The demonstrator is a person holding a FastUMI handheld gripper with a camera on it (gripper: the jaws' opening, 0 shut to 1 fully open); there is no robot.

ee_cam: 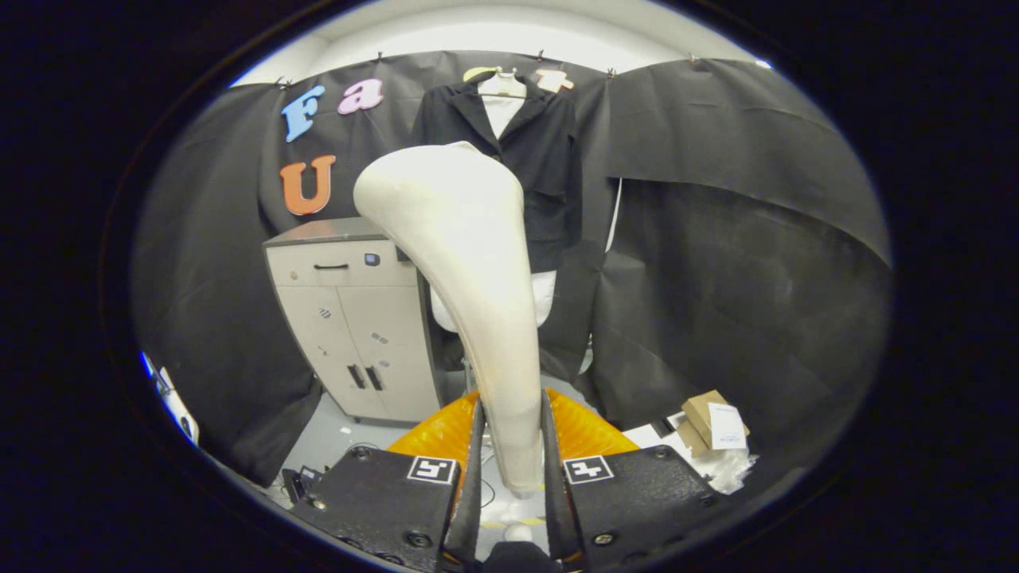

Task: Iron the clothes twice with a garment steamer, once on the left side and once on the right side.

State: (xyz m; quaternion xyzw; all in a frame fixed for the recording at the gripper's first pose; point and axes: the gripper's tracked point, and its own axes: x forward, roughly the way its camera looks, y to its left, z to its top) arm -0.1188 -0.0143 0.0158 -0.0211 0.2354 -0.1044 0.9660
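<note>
Jaws of gripper (pixel 512 469) nearly closed, both pinching cream steamer (pixel 462 263) handle, head twd black jacket (pixel 541 151) beyond.

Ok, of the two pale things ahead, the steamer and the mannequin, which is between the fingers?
The cream steamer: both fingers press its handle, while the mannequin wearing the black jacket stands beyond.

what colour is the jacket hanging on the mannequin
Black, seen in the gripper view: the black cloth jacket hangs beyond the cream steamer the tool grips.

Grey floor (pixel 330 434) carries beige cabinet (pixel 358 318), cardboard boxes (pixel 711 422) beside white papers (pixel 649 436), mannequin stand.
</note>
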